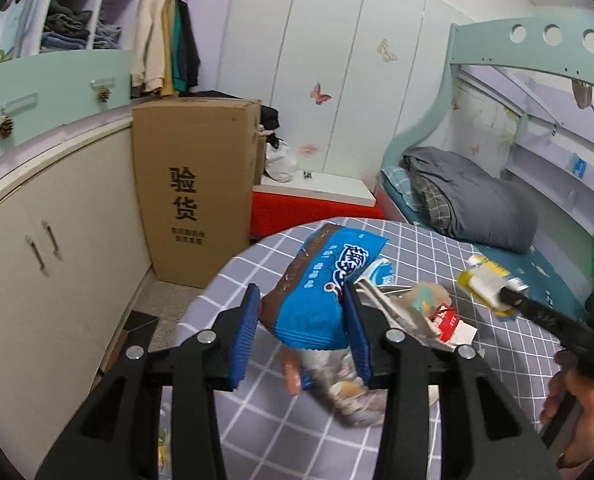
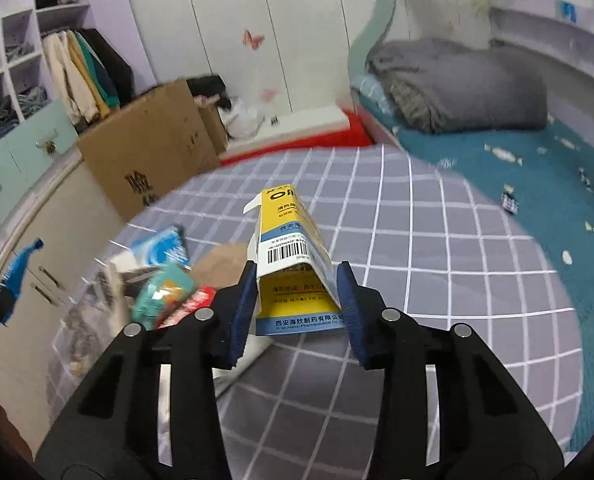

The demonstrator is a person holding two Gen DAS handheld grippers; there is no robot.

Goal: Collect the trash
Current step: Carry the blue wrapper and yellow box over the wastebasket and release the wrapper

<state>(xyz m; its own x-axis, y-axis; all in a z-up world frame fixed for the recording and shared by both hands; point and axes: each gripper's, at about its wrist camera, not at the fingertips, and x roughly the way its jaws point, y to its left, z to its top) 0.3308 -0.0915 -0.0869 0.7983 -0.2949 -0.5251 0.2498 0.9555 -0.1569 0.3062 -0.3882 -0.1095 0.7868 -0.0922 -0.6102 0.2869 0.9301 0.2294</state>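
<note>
**Both tongs loaded over the checked table**

Everything here sits relative to the round table [image 1: 257, 420] with the grey checked cloth.

The left wrist view shows the left gripper [image 1: 303, 332] clenched on a blue snack wrapper [image 1: 317, 292], pads pressing both its sides, held up above the near part of the table. The wrapper's long axis runs away from the camera and tips a bit to the right, brown edge on its left. Only this view shows the person's hand [image 1: 577, 408] at the table's right edge, and the right tool from outside with a green light on it.

The right wrist view gives what the other can't: the right gripper [image 2: 295, 300] is clamped on a yellow and white medicine box [image 2: 289, 256], flattened into a wedge, barcode facing up. Its long axis points straight away from the camera toward the far rim, open flap at the far end. It hangs over the middle of the table.

Between the two tools, on the table's left side in the right wrist view, lies a heap of other wrappers [image 2: 165, 288], blurred, teal and red among them. Beyond the table's far left edge stands a cardboard box [image 1: 193, 188], and past the far right edge a bed with a folded grey blanket [image 1: 469, 196]. The left tool's fingers block part of the heap.
</note>
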